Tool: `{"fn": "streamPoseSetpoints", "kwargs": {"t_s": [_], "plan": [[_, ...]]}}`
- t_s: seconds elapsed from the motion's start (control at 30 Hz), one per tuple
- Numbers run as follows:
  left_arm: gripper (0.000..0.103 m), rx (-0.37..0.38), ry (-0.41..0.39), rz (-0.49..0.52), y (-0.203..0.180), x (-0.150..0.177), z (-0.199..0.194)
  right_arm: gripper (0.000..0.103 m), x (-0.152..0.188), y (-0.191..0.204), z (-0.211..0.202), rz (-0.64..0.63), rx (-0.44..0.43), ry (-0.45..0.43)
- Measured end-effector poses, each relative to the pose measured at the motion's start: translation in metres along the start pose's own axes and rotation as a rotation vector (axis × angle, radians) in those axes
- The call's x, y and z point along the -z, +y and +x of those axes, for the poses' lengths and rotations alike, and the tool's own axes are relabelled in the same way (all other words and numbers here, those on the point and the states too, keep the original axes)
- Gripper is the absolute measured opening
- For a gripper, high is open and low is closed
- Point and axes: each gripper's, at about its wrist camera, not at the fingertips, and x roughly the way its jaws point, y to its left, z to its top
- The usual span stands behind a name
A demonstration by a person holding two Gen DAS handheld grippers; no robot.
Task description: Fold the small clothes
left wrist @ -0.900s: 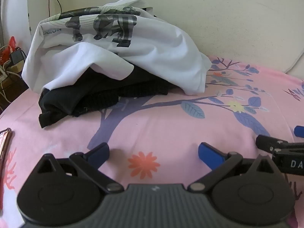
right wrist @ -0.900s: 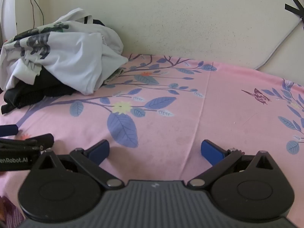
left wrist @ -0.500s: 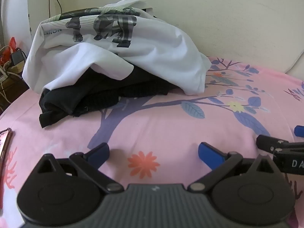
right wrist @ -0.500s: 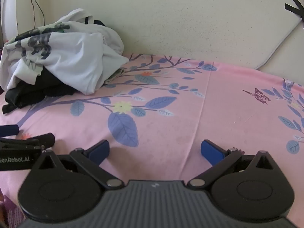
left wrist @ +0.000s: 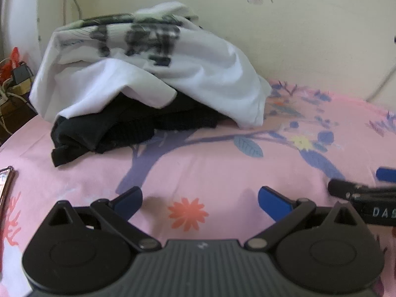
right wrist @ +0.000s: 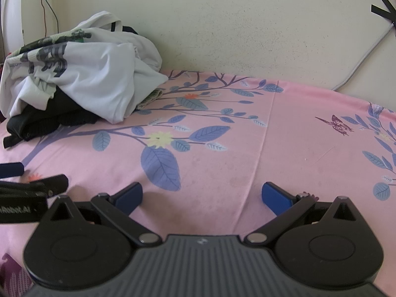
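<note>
- Left hand-held gripper [left wrist: 200,196]: jaws spread wide, nothing between them, hanging low over the pink floral bedsheet [left wrist: 222,168].
- Right hand-held gripper [right wrist: 201,195]: same, released and empty, just beside the left one; each shows at the edge of the other's view.
- Landmark = clothes pile [left wrist: 148,86], against the wall at the far left of the bed.
- Pile make-up: white printed T-shirt [left wrist: 203,69] draped on top, black garment [left wrist: 118,128] underneath, poking out on the near side. Both crumpled, nothing folded.
- Sheet to the right of the pile and in front of it is bare; looks like the folding area.
- Phone-like object [left wrist: 5,183] lies left of the pile's near edge; only a sliver visible, can't confirm.
- Step, my read: pre-grasp. No garment picked yet.
- Next move calls for: reach both grippers to the pile, pinch the T-shirt by two separated edge points, lift it clear of the black piece, spread it flat on the open sheet.
- Risk: the drape overlaps the black garment, so a deep pinch could drag both.
</note>
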Motion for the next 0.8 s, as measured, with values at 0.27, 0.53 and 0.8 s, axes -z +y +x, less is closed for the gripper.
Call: {"fn": "streamPoseSetpoints", "kwargs": {"t_s": [0.27, 0.53, 0.8], "plan": [[0.103, 0.012, -0.155, -0.165, 0.024, 0.003, -0.02, 0.097, 0.0, 0.0, 0.0, 0.0, 0.0, 0.0], [0.103, -0.056, -0.299, -0.198, 0.023, 0.007, -0.038, 0.097, 0.0, 0.001, 0.001, 0.001, -0.001, -0.001], [0.103, -0.067, -0.321, -0.046, 0.007, 0.007, -0.043, 0.097, -0.001, -0.002, 0.0, 0.027, -0.026, -0.011]]}}
